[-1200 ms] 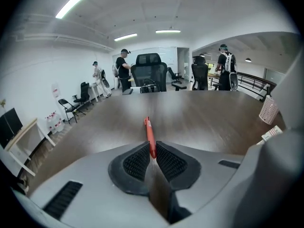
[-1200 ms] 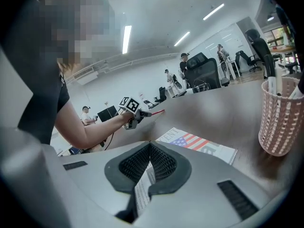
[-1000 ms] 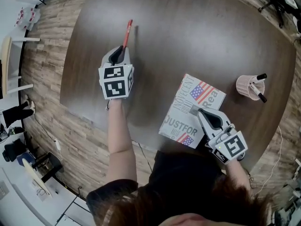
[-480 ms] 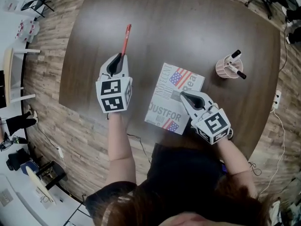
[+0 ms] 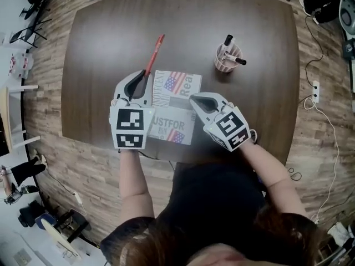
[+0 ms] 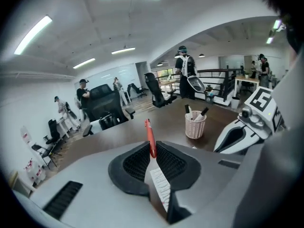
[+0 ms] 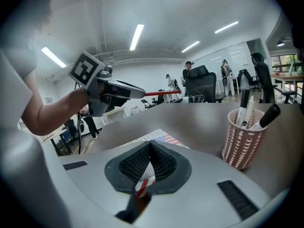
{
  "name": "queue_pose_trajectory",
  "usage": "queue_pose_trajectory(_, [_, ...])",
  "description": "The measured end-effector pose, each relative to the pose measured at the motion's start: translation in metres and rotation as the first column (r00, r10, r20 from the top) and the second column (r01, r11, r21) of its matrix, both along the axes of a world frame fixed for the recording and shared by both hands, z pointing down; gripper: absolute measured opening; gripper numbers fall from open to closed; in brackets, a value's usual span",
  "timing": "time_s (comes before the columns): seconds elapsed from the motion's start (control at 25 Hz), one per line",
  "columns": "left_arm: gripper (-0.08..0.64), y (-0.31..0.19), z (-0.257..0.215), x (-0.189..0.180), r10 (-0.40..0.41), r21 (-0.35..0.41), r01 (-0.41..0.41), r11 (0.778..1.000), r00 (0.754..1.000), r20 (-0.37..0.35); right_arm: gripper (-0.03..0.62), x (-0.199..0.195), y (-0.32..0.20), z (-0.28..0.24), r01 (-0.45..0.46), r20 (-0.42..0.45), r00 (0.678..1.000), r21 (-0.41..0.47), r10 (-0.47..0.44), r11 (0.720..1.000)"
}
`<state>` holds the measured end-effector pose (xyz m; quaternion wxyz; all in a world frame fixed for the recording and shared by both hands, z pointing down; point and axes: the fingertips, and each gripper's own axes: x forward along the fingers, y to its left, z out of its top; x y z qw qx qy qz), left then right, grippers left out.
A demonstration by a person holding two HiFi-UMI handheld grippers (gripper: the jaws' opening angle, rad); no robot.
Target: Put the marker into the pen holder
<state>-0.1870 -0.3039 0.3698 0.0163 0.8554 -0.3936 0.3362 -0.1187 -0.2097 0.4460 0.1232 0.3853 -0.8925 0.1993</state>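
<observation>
Over the table (image 5: 100, 65), left gripper (image 5: 145, 76) clamps the marker (image 5: 155, 52) (red).

Table (image 5: 111, 49): dark wood-grain top, smooth, low sheen. Floor (image 5: 50, 54): pale wood planks. Pen holder (image 5: 224, 64): pink perforated plastic. Marker (image 5: 155, 51): glossy red plastic. Book (image 5: 172, 129): printed paper cover. Left gripper (image 6: 151, 146) pads (image 6: 135, 163): black, ribbed, matt.

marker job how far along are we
Done: the left gripper is shut on the red marker and holds it off the table. In hand: the marker, well left of the pink pen holder. Left: bring it over the holder, beside the pens already there, and release.
</observation>
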Motion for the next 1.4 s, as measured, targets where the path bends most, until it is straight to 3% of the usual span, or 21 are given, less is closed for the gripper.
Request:
queue_pose_trajectory(0.12, [0.061, 0.019, -0.007, 0.042, 0.128, -0.017, -0.127, 0.992, 0.991, 0.033, 0.018, 0.019, 0.007, 0.0, -0.024, -0.01, 1.0, -0.004, 0.024, 1.0])
queue_pose_trajectory(0.32, [0.061, 0.046, -0.007, 0.097, 0.298, -0.056, -0.294, 0.954, 0.95, 0.096, 0.018, 0.05, 0.012, 0.003, -0.085, -0.017, 0.996, -0.019, 0.084, 0.996])
queue_pose_trajectory(0.48, [0.061, 0.056, 0.003, 0.124, 0.375, -0.102, -0.362, 0.926, 0.913, 0.161, 0.018, 0.072, 0.017, 0.007, -0.121, -0.024, 0.992, -0.031, 0.121, 0.992])
queue_pose_trajectory(0.76, [0.061, 0.062, 0.025, 0.163, 0.508, -0.19, -0.471, 0.861, 0.815, 0.278, 0.018, 0.098, 0.024, 0.013, -0.164, -0.014, 0.986, -0.05, 0.164, 0.985])
queue_pose_trajectory(1.04, [0.061, 0.056, 0.041, 0.188, 0.548, -0.227, -0.499, 0.836, 0.749, 0.371, 0.018, 0.114, 0.032, 0.018, -0.19, -0.005, 0.982, -0.062, 0.19, 0.98])
queue_pose_trajectory(1.2, [0.063, 0.054, 0.045, 0.199, 0.56, -0.222, -0.516, 0.828, 0.734, 0.383, 0.018, 0.123, 0.034, 0.021, -0.211, 0.002, 0.977, -0.074, 0.211, 0.975])
queue_pose_trajectory(1.4, [0.074, 0.051, 0.043, 0.213, 0.544, -0.14, -0.535, 0.833, 0.751, 0.374, 0.018, 0.131, 0.041, 0.022, -0.228, 0.007, 0.973, -0.076, 0.23, 0.971])
